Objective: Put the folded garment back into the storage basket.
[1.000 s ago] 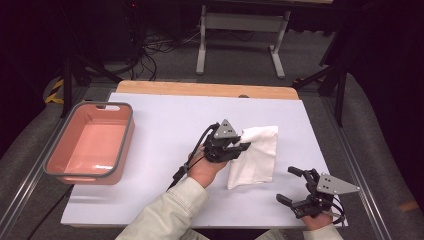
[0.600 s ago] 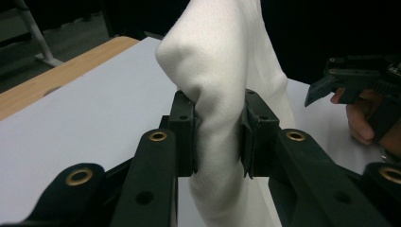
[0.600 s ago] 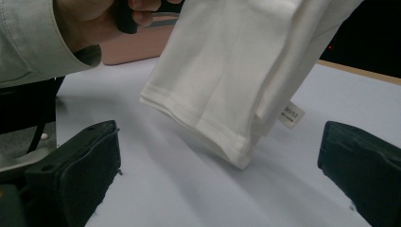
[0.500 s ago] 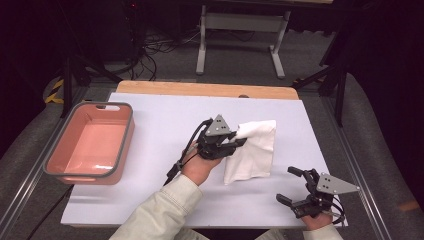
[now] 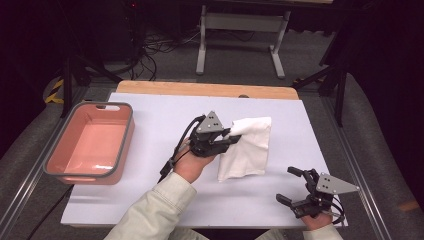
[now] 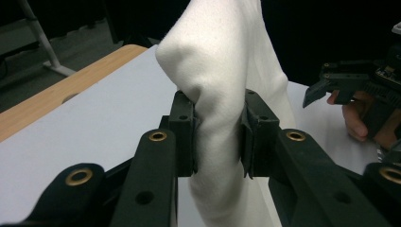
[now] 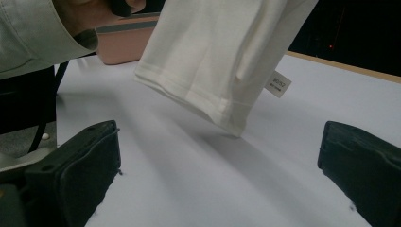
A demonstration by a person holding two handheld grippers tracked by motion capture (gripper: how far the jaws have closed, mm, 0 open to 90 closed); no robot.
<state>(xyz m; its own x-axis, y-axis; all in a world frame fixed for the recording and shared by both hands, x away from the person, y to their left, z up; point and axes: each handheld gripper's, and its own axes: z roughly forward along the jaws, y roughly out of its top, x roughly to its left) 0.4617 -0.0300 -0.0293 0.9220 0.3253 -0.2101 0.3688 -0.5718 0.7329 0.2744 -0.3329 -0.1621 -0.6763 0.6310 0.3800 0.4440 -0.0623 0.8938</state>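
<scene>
A white cloth point(image 5: 247, 147) hangs above the middle of the white table, lifted clear of the surface. My left gripper point(image 5: 234, 138) is shut on its upper left edge; in the left gripper view the cloth point(image 6: 220, 118) is pinched between both black jaws. The cloth point(image 7: 213, 52) dangles in the right gripper view with a small label point(image 7: 276, 84) near its hem. My right gripper point(image 5: 291, 186) rests at the table's front right, jaws wide open with nothing between them.
A pink tub point(image 5: 90, 142) with a grey rim stands at the table's left side. A wooden strip point(image 5: 200, 89) runs along the far edge. Metal stand legs point(image 5: 240, 40) and cables lie on the floor beyond.
The left gripper has lifted the cloth and drawn it left, so it now hangs off the table. The right gripper has stayed put.
</scene>
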